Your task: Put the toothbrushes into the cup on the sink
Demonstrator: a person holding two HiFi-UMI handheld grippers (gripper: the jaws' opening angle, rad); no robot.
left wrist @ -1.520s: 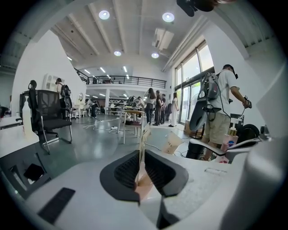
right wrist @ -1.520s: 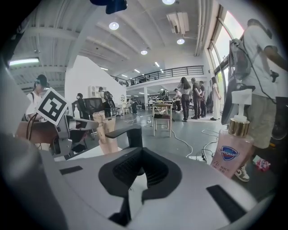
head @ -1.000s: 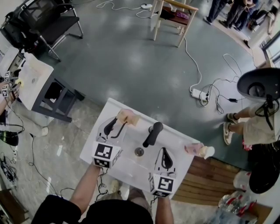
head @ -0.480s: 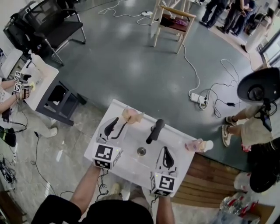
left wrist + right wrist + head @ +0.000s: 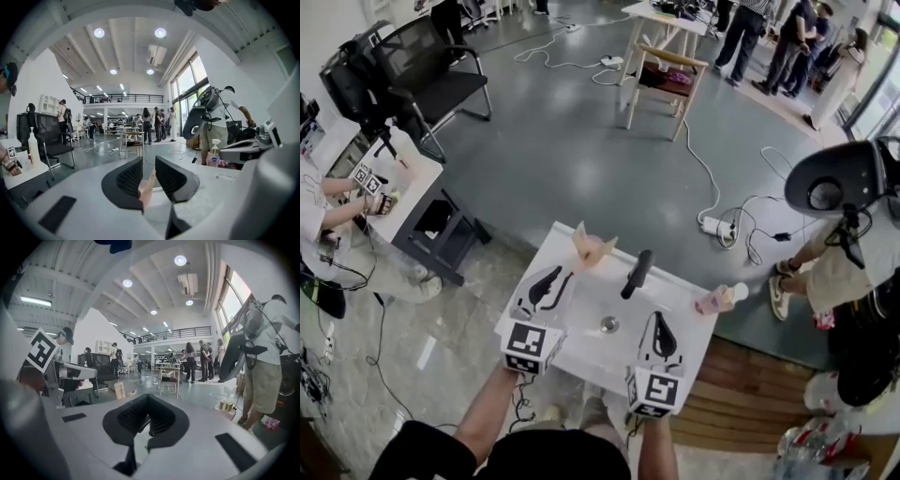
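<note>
left gripper (image 5: pixel 562 276) fingers half open, just been closing, empty, cup (image 5: pixel 592 247) at 1 o'clock, right gripper (image 5: pixel 660 322) fingers shut, empty

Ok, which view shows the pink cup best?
The head view: the cup stands whole at the sink's far edge. The left gripper view shows only a pink sliver between the left hand-held gripper's jaws, which have just been closing; the right gripper view doesn't clearly show it.

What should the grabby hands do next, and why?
Probably lift both grippers off the sink: the pinkish cup at its back edge seems to hold the toothbrushes already. The right gripper is shut and empty; the left gripper's jaws have just been closing on nothing.
</note>
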